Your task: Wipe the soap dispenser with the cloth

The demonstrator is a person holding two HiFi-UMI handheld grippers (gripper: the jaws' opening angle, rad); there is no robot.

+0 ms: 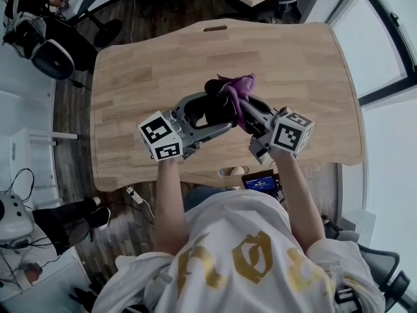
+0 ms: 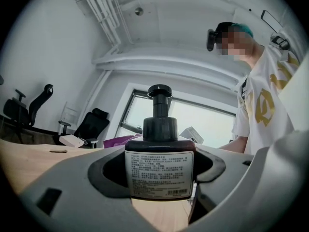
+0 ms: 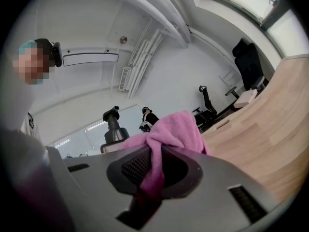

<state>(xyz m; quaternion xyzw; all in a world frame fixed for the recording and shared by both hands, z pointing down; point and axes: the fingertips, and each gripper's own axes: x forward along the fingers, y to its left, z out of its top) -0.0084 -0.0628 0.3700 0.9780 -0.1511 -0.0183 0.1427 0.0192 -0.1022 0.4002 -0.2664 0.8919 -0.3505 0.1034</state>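
1. At the middle of the wooden table (image 1: 143,70), your left gripper (image 1: 210,111) is clenched on the dark soap dispenser (image 2: 160,144), with a jaw pressed to each side of its labelled body and the pump head upright
2. Your right gripper (image 1: 249,111) grasps the pink cloth (image 3: 170,129): one fold is pinched between the jaws, the rest is bunched beyond them
3. In the head view the cloth lies against the dispenser's far right side
4. Both grippers are just beside each other

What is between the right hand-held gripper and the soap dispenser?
Only the pink cloth, pinched in the right hand-held gripper, bunches up before the soap dispenser; the right gripper view shows it.
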